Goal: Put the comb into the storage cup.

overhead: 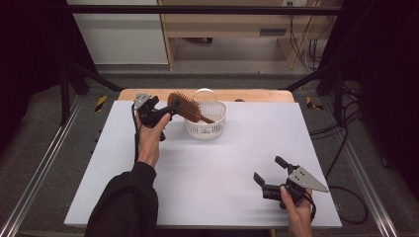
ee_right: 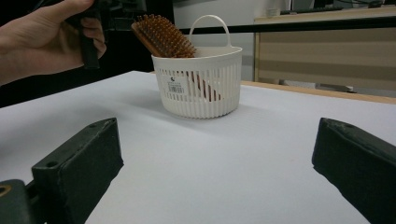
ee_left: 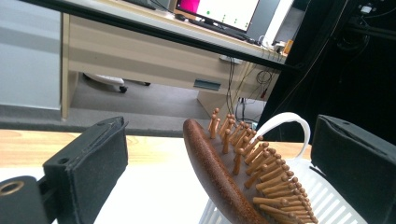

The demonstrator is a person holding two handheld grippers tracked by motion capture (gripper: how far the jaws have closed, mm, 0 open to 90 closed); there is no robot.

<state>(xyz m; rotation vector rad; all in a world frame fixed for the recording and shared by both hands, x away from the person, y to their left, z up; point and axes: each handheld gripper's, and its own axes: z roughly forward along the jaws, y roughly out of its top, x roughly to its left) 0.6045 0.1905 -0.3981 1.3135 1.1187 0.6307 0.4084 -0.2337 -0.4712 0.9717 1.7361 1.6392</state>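
Leaning handle-down in the far white basket [overhead: 217, 127], the stiff, light wooden hairbrush [overhead: 185, 105] sits between the released left gripper [overhead: 170, 109]; grasp its rigid head edge.

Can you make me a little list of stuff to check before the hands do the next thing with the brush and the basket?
1. Brush in the basket: ok, its handle end is inside and the bristle head leans out over the rim.
2. Left gripper let go of the brush: ok, in the left gripper view its jaws stand wide apart on either side of the head.
3. Basket upright on the table: ok.
4. Right gripper out of the way: ok, open and low near the front edge.
5. Will the brush stay put when the hand pulls away: cannot tell, it leans a lot.
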